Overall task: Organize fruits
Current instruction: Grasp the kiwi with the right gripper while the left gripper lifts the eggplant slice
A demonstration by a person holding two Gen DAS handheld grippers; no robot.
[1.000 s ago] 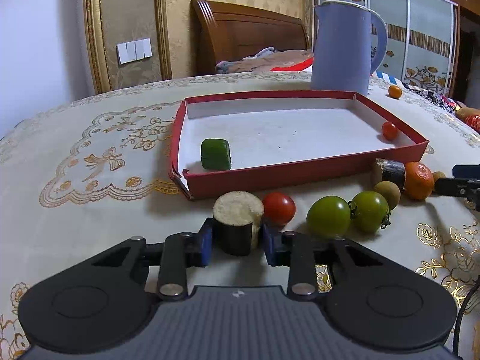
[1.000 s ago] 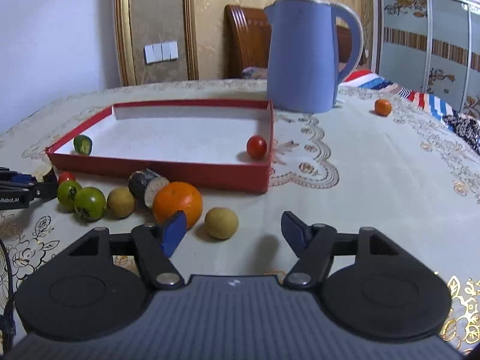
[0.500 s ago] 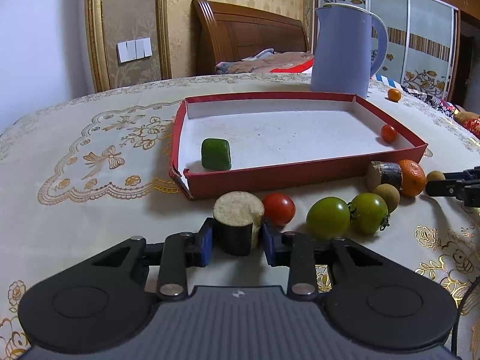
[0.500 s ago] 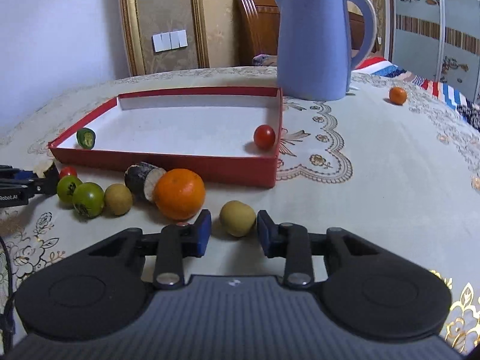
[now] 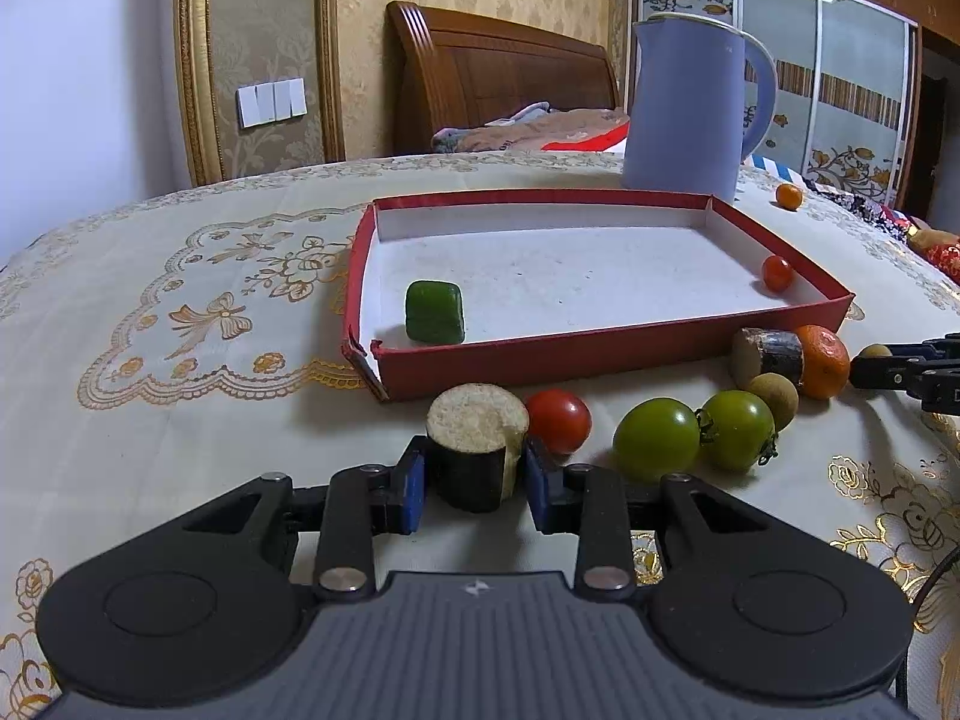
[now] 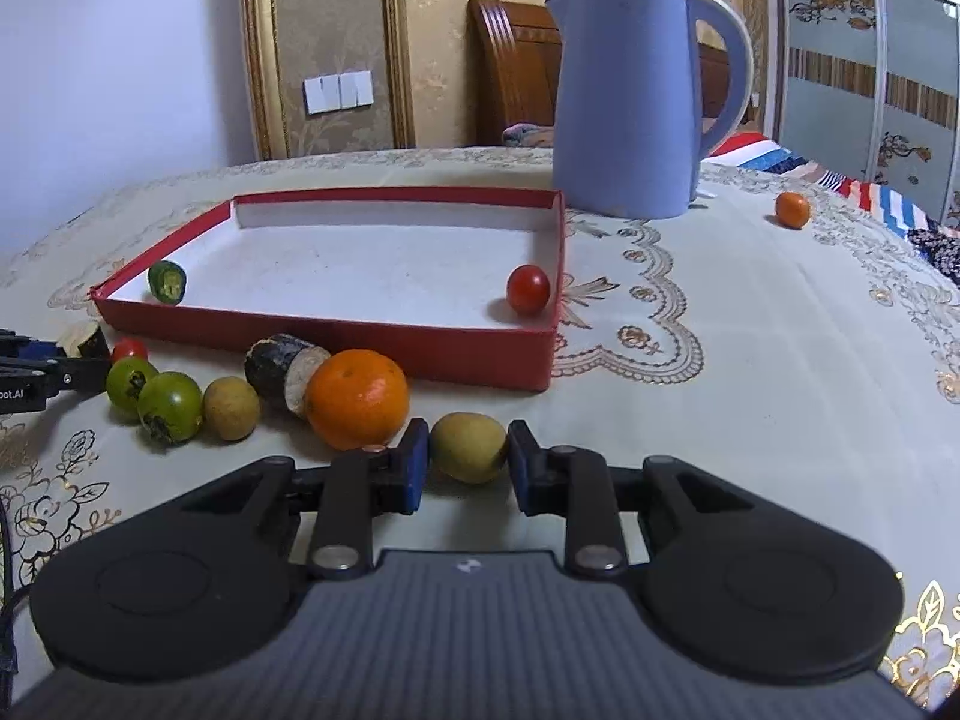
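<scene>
Dark-skinned stub (image 5: 474, 450) clamped in left hand-held gripper (image 5: 474, 483) | right hand-held gripper (image 6: 468, 465) clamping yellow-brown fruit (image 6: 468, 446)

my left jaws clasp the dark-skinned cut stub (image 5: 474, 450); my right jaws hug the yellow-brown round fruit (image 6: 469, 446) beside the orange (image 6: 357, 398)

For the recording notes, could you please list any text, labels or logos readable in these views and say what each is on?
"oot.AI": white letters, cut off by the frame edge, on the left gripper as seen from the right wrist view.
A small white logo on each gripper's grey body has no letters.
Nothing else carries text.
</scene>
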